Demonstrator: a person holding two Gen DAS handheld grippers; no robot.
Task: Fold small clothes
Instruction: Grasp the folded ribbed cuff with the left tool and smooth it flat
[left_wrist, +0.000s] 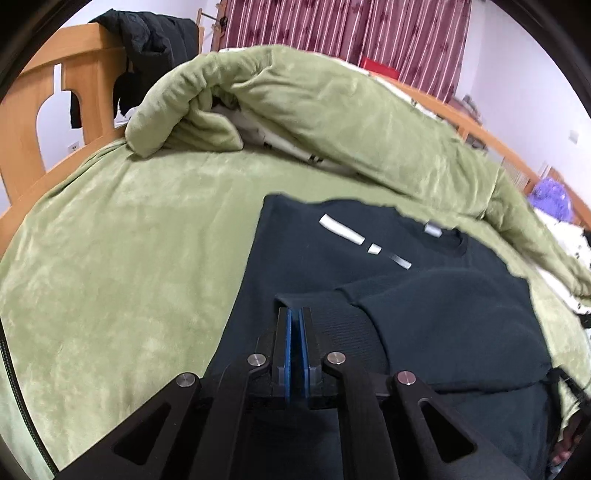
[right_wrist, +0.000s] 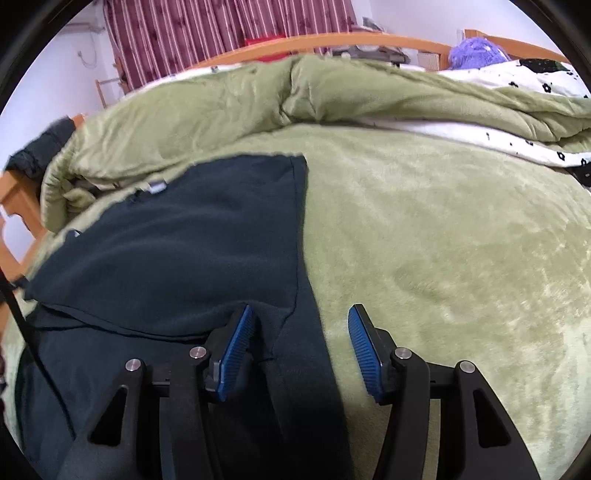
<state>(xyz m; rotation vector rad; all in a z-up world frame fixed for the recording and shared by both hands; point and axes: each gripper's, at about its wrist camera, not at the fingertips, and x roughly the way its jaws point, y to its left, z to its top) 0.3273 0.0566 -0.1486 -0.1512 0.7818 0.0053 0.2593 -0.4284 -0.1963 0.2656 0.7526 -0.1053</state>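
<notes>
I work over a wide bed (left_wrist: 122, 229) covered with a green plush blanket, and a thick green duvet (left_wrist: 332, 110) is bunched along its far side. The dark sweater (left_wrist: 424, 295) lies flat on the blanket, neckline toward the duvet, with one sleeve already laid across the chest. It looks like soft, rather thick knit, so I judge it is light and limp and will sag and drag on the plush when I lift it; the ribbed cuff and the hem edges are the best places to grasp. It is very dark green or black, with short white stripes on the chest. My left gripper (left_wrist: 295, 314) is pressed together, apparently on the ribbed cuff. My right gripper (right_wrist: 301, 317) stands wide apart, holding nothing, over the sweater's side edge.
</notes>
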